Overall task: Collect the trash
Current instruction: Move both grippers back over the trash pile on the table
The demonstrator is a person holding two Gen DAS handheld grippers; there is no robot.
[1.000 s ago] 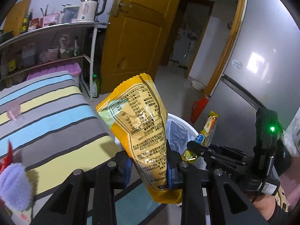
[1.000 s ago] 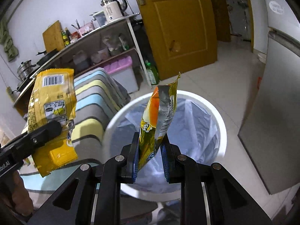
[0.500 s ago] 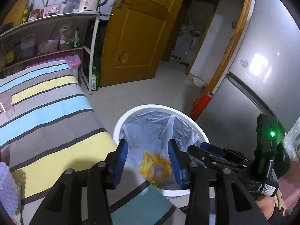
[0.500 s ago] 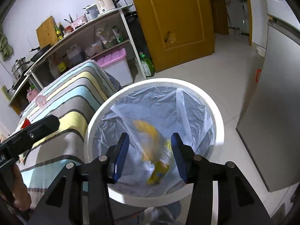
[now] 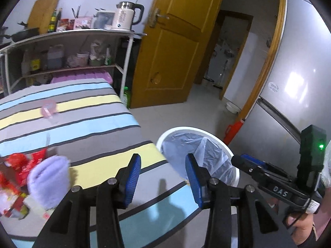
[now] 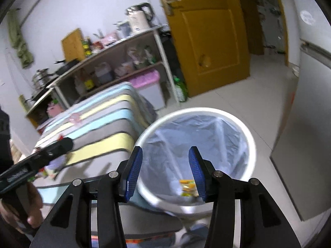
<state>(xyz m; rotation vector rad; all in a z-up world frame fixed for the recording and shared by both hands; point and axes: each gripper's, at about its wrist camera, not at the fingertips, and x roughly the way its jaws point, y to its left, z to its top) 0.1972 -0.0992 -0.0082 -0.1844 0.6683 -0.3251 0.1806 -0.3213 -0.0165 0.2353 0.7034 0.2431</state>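
left tool agape, right tool agape

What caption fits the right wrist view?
Open right gripper above white round plastic-lined trash bin holding a yellow snack wrapper.

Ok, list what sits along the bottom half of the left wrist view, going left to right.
Red wrappers → lilac fuzzy cloth → left gripper, jaws open and empty → white lined bin → right gripper, side-on → hand holding it.

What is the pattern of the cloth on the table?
The cloth has wide stripes of grey, light blue and pale yellow, parted by thin dark lines. The left wrist view shows it best.
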